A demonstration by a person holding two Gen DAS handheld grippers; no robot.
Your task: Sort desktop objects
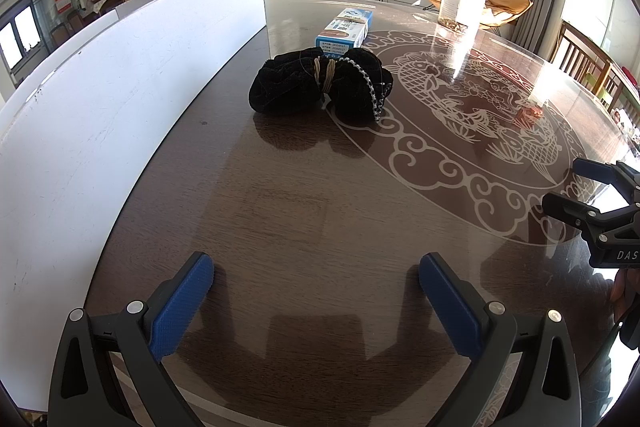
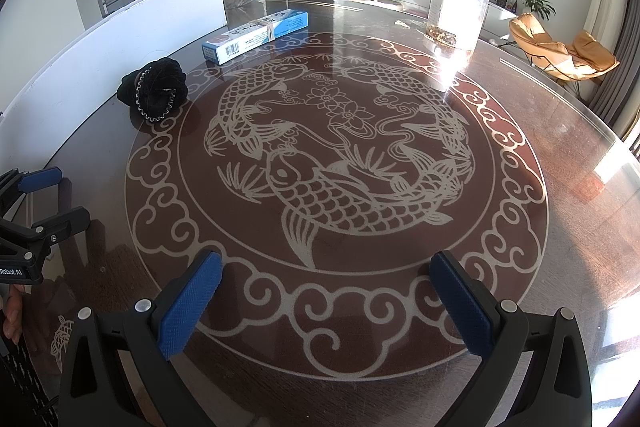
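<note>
The left gripper (image 1: pixel 316 303) hangs low over the glossy dark brown glass-topped surface (image 1: pixel 304 211), its blue-padded fingers (image 1: pixel 182 307) spread wide with nothing between them. Straight ahead of those fingers, well apart from them, lies a black velvet fabric bundle trimmed with a silvery zigzag edge and tied with a tan band (image 1: pixel 320 85). Just beyond the bundle, almost touching it, sits a long blue-and-white cardboard box (image 1: pixel 346 29). Left of the fingers a white board (image 1: pixel 120 75) stands along the surface edge. Far ahead and to the right stands a tall clear plastic jar (image 1: pixel 462 3) with a little brownish content at its bottom.

The right gripper (image 2: pixel 326 305) also has its blue-padded fingers (image 2: pixel 192 307) spread apart and empty, poised over the pale carp-and-cloud pattern (image 2: pixel 340 163) set into the surface. From these fingers the bundle lies ahead to the left, with the box beyond it and the jar far ahead to the right.
</note>
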